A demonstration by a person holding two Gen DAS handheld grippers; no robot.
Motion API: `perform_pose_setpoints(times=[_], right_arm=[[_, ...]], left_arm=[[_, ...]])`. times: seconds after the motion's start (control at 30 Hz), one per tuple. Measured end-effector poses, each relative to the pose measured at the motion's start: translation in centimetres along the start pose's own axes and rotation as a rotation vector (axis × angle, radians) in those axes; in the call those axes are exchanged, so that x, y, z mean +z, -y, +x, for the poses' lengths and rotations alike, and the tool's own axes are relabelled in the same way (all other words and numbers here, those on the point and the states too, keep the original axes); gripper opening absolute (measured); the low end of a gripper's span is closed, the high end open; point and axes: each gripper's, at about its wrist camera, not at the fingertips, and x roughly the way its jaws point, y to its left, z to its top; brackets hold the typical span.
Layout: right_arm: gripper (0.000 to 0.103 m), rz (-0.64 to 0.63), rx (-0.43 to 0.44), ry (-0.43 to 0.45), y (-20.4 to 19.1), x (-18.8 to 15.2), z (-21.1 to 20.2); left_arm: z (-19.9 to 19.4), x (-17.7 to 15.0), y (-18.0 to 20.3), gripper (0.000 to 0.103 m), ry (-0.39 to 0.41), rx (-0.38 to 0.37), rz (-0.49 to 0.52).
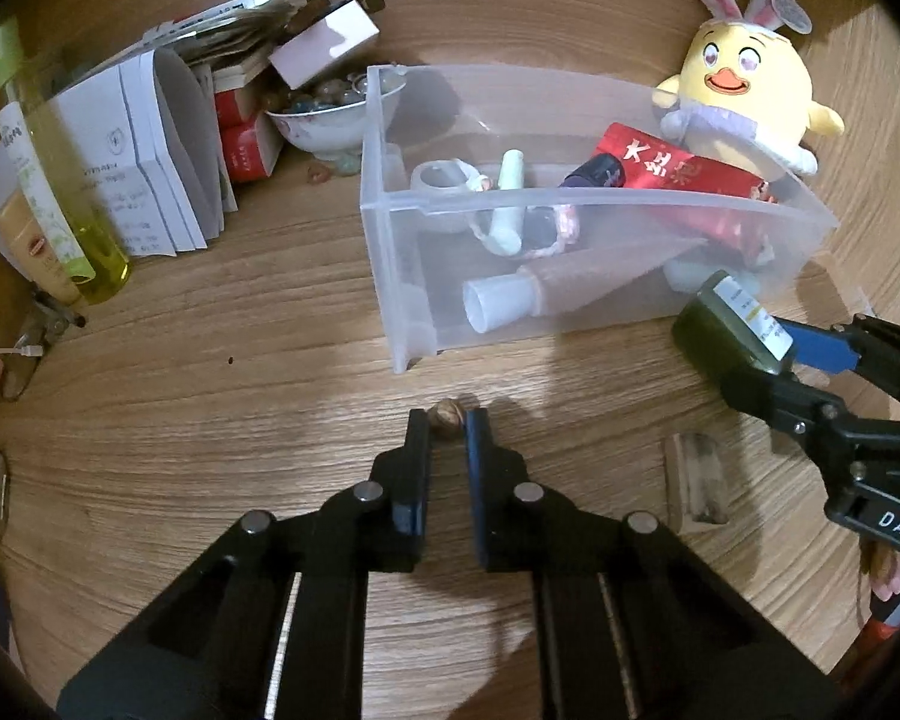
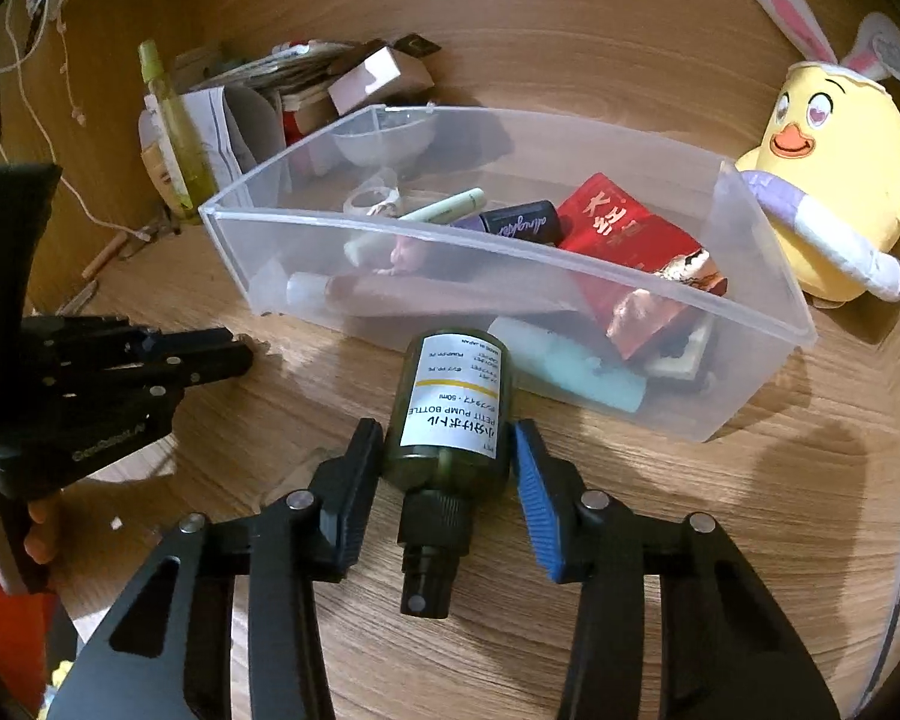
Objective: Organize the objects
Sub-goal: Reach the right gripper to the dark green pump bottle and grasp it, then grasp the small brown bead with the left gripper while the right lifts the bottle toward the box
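A clear plastic bin stands on the wooden table and holds a red packet, tubes, a pale green pen and a tape roll. My left gripper is shut on a small brown bead at table level, just in front of the bin. My right gripper is shut on a dark green pump bottle, nozzle toward the camera, held near the bin's front wall. The left gripper shows at the left of the right wrist view.
A yellow chick plush sits right of the bin. Papers, small boxes, a bowl of beads and a yellow-green bottle crowd the back left. A small clear block lies on the table at the right.
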Motion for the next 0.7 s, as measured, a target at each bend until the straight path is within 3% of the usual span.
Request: perform_pose_setpoints(times=[0.23,0.33,0.7], right_arm=[[0.040,-0.006,0.007,0.039,-0.1,0.0,-1.0],[0.039,-0.001,0.023,0.058,0.1,-0.2,-1.8],[0.039,0.015,0.041,0.135,1.3,-1.0,-5.5]], left_arm=[[-0.9,-0.2,-0.4,0.011,0.034,-0.016,-0.018],[-2.0,-0.5,-0.8,0.011,0.068,-0.060,-0.033],[-4.9,-0.6,-0.3,0.011,0.125,-0.059,-0.075]])
